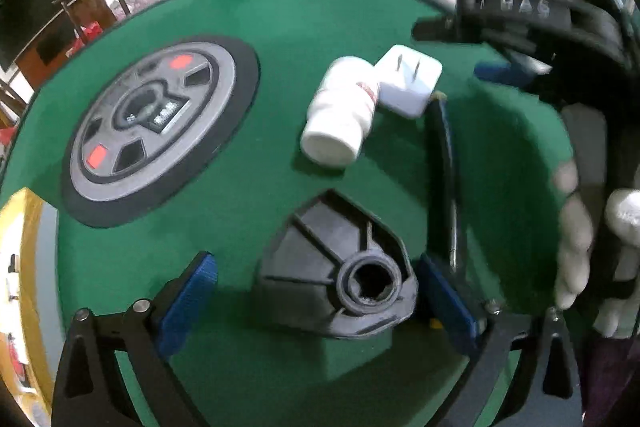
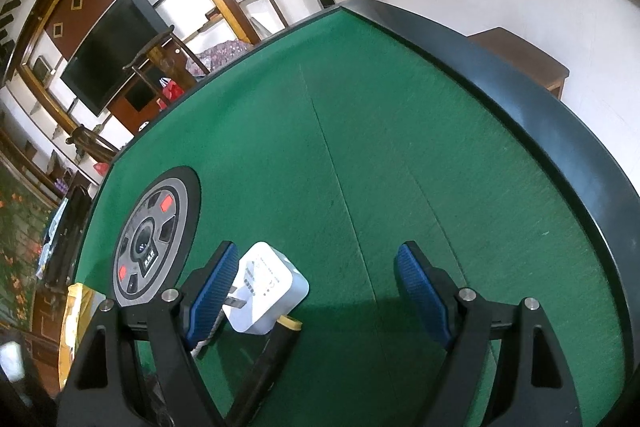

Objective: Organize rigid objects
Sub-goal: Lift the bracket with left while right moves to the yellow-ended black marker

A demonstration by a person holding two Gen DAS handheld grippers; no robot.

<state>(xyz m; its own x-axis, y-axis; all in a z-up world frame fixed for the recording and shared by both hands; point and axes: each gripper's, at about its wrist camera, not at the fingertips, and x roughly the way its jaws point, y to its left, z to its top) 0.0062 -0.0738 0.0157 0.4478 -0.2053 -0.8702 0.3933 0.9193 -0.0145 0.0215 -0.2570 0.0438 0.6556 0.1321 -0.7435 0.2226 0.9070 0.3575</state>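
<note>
The left tongs (image 1: 316,301) are being held wide open around a black bracket (image 1: 340,279), its pads not pressing. The right tongs (image 2: 316,291) are being held wide open, empty, above the tabletop (image 2: 400,147), a charger (image 2: 268,287) lying beside the left pad.

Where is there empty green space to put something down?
The big bare patch of felt runs from the charger out to the table's black rim. Another lies between the round hub and the bottle. It is crowded where the bottle, charger, black tool and grey part sit together.
</note>
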